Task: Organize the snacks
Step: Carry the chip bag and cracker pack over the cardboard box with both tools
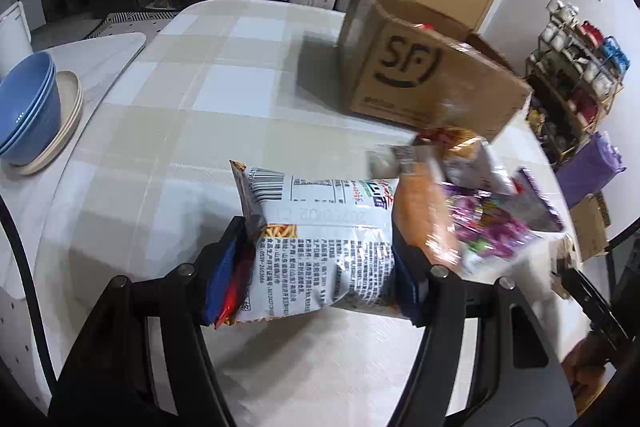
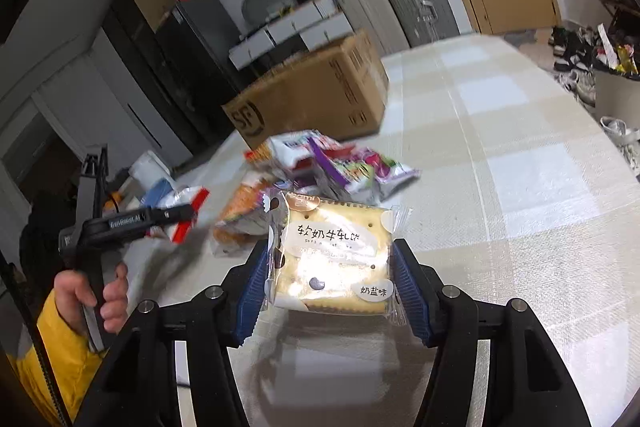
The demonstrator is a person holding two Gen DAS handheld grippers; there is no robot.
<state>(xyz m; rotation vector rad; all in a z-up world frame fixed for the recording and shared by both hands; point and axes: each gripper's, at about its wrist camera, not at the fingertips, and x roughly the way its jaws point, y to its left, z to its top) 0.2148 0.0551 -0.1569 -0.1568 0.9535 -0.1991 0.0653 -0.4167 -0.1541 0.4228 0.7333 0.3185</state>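
Note:
My left gripper (image 1: 320,247) is shut on a white snack bag (image 1: 316,239) with printed text and a barcode, held above the table. In the right wrist view the same gripper (image 2: 188,217) holds that bag (image 2: 182,215) at the left, gripped by a hand in a yellow sleeve. My right gripper (image 2: 330,267) is shut on a square cracker packet (image 2: 332,259), its blue pads pressing both sides. A pile of snack bags (image 1: 476,195) (image 2: 320,167) lies on the checked tablecloth. Behind the pile stands an open cardboard box (image 1: 420,75) (image 2: 312,95) marked SF.
Blue bowls (image 1: 28,107) stacked on beige plates (image 1: 64,131) stand at the table's left edge. A rack of cups (image 1: 576,67) and a purple bag (image 1: 592,163) are beyond the right edge. Drawers, suitcases and a door line the far wall.

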